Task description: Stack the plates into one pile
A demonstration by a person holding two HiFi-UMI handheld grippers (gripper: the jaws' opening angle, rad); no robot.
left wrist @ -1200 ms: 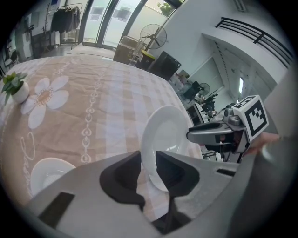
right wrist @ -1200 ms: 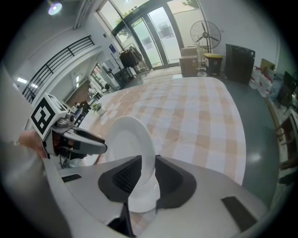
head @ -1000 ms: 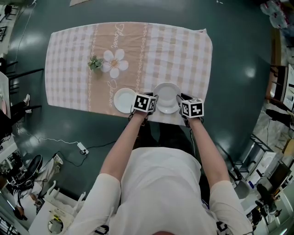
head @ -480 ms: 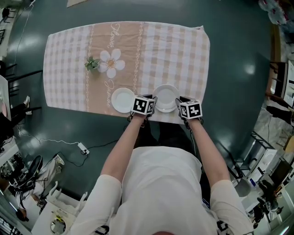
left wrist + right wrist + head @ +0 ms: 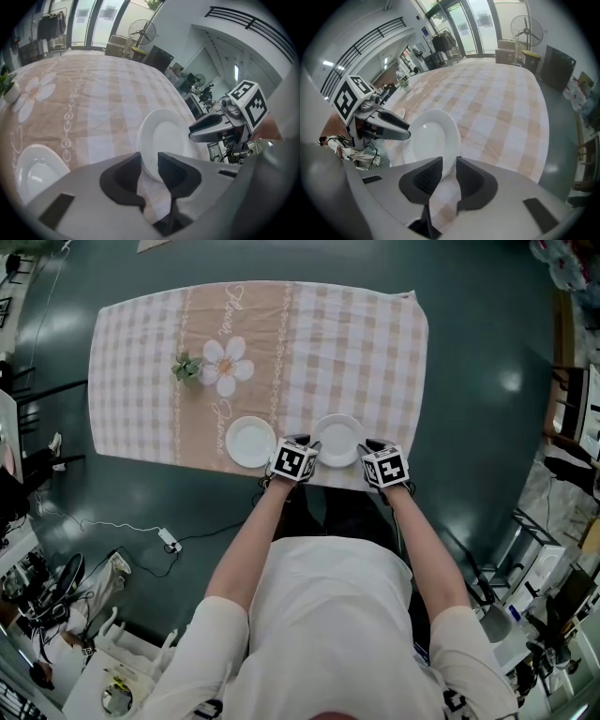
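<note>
Two white plates lie on the checked tablecloth near its front edge. The right plate sits between both grippers. My left gripper is at its left rim. In the left gripper view the rim of this plate lies between the pads of my left gripper, whose jaws have just been opening and stand a little off it. My right gripper is at the right rim, and my right gripper is shut on the plate. The other plate lies alone to the left, also in the left gripper view.
A small potted plant stands by the printed flower at the back left of the cloth. The table's front edge runs just under both grippers. Dark floor surrounds the table, with cables at the left.
Both grippers and the right plate have sunk toward the cloth. The plate looks smaller and now lies flat near the front edge. The left plate has not moved.
</note>
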